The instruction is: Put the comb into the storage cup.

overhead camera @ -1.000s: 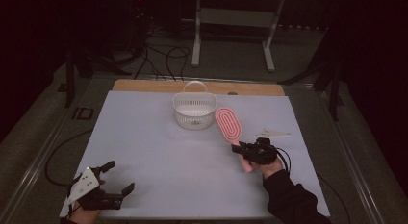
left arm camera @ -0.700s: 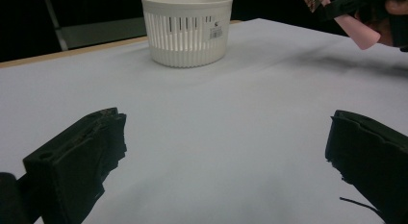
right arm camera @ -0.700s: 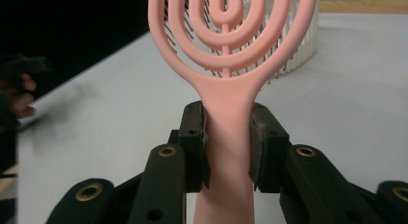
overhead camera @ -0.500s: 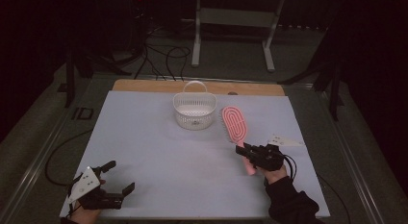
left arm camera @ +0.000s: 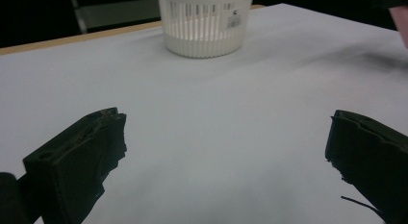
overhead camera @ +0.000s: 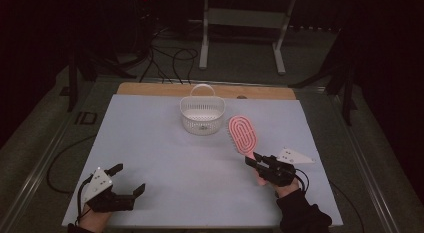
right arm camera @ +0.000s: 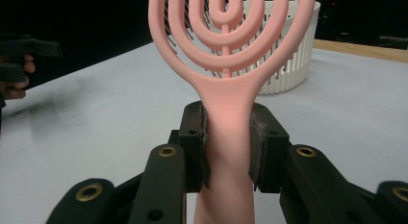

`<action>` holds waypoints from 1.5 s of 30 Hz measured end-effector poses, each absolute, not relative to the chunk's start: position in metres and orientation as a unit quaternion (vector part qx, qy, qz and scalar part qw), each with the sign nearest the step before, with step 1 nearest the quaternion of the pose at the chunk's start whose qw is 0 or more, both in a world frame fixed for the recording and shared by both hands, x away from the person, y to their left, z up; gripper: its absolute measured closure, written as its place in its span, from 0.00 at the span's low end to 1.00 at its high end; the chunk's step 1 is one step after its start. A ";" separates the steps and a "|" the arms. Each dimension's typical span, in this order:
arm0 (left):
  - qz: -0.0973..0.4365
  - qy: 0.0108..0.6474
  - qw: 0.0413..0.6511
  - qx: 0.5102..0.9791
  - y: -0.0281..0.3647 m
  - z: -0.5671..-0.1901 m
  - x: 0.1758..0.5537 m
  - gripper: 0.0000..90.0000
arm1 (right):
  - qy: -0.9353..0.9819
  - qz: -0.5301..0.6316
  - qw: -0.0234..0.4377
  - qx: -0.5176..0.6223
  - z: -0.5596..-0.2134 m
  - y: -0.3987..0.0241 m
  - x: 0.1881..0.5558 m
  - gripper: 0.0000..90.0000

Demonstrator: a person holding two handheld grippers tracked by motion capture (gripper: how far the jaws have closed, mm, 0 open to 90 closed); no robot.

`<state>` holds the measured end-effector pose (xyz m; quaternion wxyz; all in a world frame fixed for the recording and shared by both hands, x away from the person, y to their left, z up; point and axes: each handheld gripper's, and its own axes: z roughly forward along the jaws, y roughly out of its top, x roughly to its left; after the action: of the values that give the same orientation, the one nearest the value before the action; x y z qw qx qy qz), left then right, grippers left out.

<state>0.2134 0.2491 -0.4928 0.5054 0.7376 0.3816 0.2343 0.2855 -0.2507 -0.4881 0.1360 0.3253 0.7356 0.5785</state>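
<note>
A pink hairbrush (overhead camera: 243,134) with a vented oval head hangs tilted above the white table (overhead camera: 150,138), right of a white slotted basket (overhead camera: 202,114). My right gripper (overhead camera: 258,162) is shut on its handle; in the right gripper view the hairbrush (right arm camera: 226,94) rises between the two black pads (right arm camera: 262,147) with the basket (right arm camera: 288,60) behind it. My left gripper (overhead camera: 129,179) rests open near the table's front left corner. In the left gripper view its jaws stand wide apart with bare table between them, and the basket (left arm camera: 206,22) stands far ahead.
A wooden strip (overhead camera: 150,89) runs along the table's far edge. Beyond it stand a metal stand (overhead camera: 240,23) and cables (overhead camera: 170,58) on the dark floor. A person's hand with the left gripper (right arm camera: 19,65) appears at the left of the right gripper view.
My right gripper has carried the hairbrush a little to the right and toward the front edge. The left gripper has stayed where it was.
</note>
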 end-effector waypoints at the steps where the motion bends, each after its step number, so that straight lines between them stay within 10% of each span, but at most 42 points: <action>1: 0.230 0.383 0.508 0.737 0.248 -0.490 0.216 0.00 | 0.735 0.578 0.136 0.326 -0.488 -0.251 0.286 0.79; 45: 0.128 0.374 0.519 0.757 0.149 -0.380 0.294 0.00 | 0.717 0.597 0.135 0.333 -0.481 -0.252 0.287 0.79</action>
<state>0.2940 0.1488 -0.3797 0.5195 0.7573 0.3743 0.1284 0.2867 -0.2519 -0.4807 0.1354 0.3326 0.7172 0.5972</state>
